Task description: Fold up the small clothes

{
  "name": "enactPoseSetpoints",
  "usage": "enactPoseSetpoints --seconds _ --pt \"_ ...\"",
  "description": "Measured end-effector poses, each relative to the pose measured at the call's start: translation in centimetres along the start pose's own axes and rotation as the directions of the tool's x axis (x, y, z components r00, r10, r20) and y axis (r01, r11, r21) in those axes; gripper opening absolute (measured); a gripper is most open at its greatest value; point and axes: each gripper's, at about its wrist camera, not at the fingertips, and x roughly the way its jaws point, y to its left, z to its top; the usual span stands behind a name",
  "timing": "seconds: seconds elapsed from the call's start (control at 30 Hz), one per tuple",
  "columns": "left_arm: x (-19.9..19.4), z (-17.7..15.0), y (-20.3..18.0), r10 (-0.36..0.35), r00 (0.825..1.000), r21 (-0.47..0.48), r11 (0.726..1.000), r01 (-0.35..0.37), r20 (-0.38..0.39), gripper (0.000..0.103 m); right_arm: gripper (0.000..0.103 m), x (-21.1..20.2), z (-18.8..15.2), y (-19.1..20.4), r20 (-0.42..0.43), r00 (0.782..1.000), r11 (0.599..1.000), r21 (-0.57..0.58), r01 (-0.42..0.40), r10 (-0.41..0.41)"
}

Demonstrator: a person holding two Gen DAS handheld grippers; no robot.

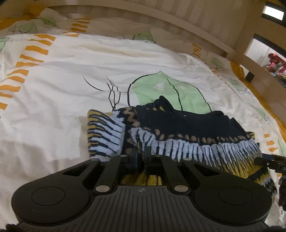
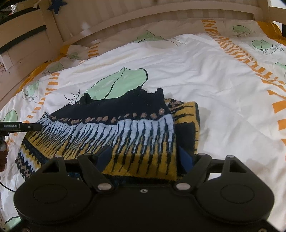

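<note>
A small knitted sweater (image 1: 187,128), navy with light-blue, yellow and tan patterns, lies partly folded on the bed; it also shows in the right wrist view (image 2: 125,125). My left gripper (image 1: 141,157) is shut on the sweater's near hem, with a sleeve (image 1: 103,132) folded over just left of it. My right gripper (image 2: 144,157) is open, its blue-padded fingers (image 2: 185,158) straddling the sweater's near yellow edge. The left gripper's tip shows at the left edge of the right wrist view (image 2: 34,126). The right gripper's tip shows at the right edge of the left wrist view (image 1: 268,160).
The bed has a white cover (image 1: 89,71) with green leaves and orange stripes. A wooden bed rail (image 1: 178,23) runs along the far side, also in the right wrist view (image 2: 125,16). A wooden post (image 1: 250,35) stands at the right.
</note>
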Motion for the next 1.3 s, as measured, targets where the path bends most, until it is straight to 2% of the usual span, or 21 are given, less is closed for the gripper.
enactPoseSetpoints --seconds 0.03,0.1,0.17,0.27,0.4,0.43,0.47,0.5,0.53,0.57,0.63,0.7,0.73,0.83,0.87,1.07,1.17,1.3 --pt "-0.3 0.0 -0.1 0.006 1.0 0.011 1.0 -0.007 0.022 0.005 0.081 0.0 0.0 0.0 -0.001 1.0 1.0 0.0 0.0 0.0" --pt "-0.7 0.2 -0.6 0.078 0.995 0.066 0.994 -0.081 0.057 0.005 0.081 0.0 0.0 0.0 -0.002 1.0 1.0 -0.005 0.001 -0.001" --pt "-0.4 0.2 -0.6 0.14 0.989 0.118 0.983 -0.144 0.046 0.005 0.081 0.1 -0.1 0.1 -0.006 1.0 1.0 -0.014 0.003 -0.003" --pt "0.6 -0.2 0.4 0.129 0.992 0.059 0.99 -0.129 -0.005 0.005 0.081 0.4 -0.2 0.0 -0.019 0.999 0.999 -0.031 0.026 -0.026" --pt "0.8 0.0 -0.3 0.137 0.99 0.101 0.986 -0.135 -0.013 0.009 0.081 0.6 -0.2 0.1 -0.028 0.999 0.998 -0.041 0.04 -0.041" --pt "0.7 0.1 -0.3 0.132 0.991 0.109 0.986 -0.129 -0.017 0.009 0.072 0.6 -0.2 0.1 -0.034 0.998 0.998 -0.043 0.051 -0.053" --pt "0.6 0.2 -0.3 0.122 0.992 0.111 0.987 -0.119 -0.024 0.017 0.056 0.6 0.0 0.2 -0.035 0.997 0.997 -0.049 0.066 -0.067" --pt "0.4 0.3 -0.1 0.102 0.994 0.109 0.989 -0.098 -0.032 0.022 0.048 0.4 0.1 0.1 -0.028 0.997 0.996 -0.049 0.073 -0.074" --pt "0.2 0.4 0.1 0.071 0.997 0.104 0.992 -0.067 -0.04 0.033 0.035 0.3 0.2 -0.1 -0.026 0.997 0.997 -0.036 0.07 -0.071" --pt "0.1 0.5 0.2 0.038 0.998 0.098 0.995 -0.033 -0.054 0.042 0.033 0.2 0.3 -0.4 -0.029 0.998 0.998 -0.017 0.057 -0.057" --pt "-0.2 0.3 0.1 -0.002 0.997 0.099 0.995 0.009 -0.077 0.046 0.035 0.0 0.3 -1.1 -0.028 0.999 0.999 0.027 0.035 -0.034" --pt "-0.7 -0.1 -0.1 0.002 0.996 0.129 0.992 0.009 -0.088 0.046 0.037 0.0 0.4 -1.6 -0.027 1.0 0.998 0.06 0.012 -0.011" --pt "-1.2 -0.4 -0.2 0.005 0.996 0.145 0.989 0.008 -0.093 0.046 0.04 -0.2 0.4 -1.8 -0.024 1.0 0.997 0.071 0.006 -0.004" --pt "-2.6 -1.4 -0.3 0.01 0.995 0.151 0.989 0.005 -0.098 0.046 0.062 -0.7 0.5 -1.9 -0.029 0.999 0.996 0.084 -0.016 0.019" --pt "-3.0 -1.6 -0.2 0.016 0.995 0.148 0.989 -0.001 -0.102 0.046 0.063 -0.8 0.4 -1.9 -0.034 0.999 0.996 0.088 -0.025 0.028" --pt "-4.8 -3.7 0.0 0.02 0.987 0.113 0.994 -0.001 -0.161 0.046 0.063 -2.8 -0.6 -0.4 -0.108 0.994 1.0 0.013 -0.015 0.017" --pt "-4.8 -5.0 0.1 0.029 0.981 0.124 0.992 -0.006 -0.19 0.046 0.063 -3.5 -1.5 -0.3 -0.144 0.99 1.0 0.021 -0.005 0.008" --pt "-4.5 -5.6 0.5 0.011 0.984 0.113 0.994 0.01 -0.178 0.046 0.063 -3.9 -3.2 0.0 -0.193 0.981 0.999 0.035 -0.003 0.01"
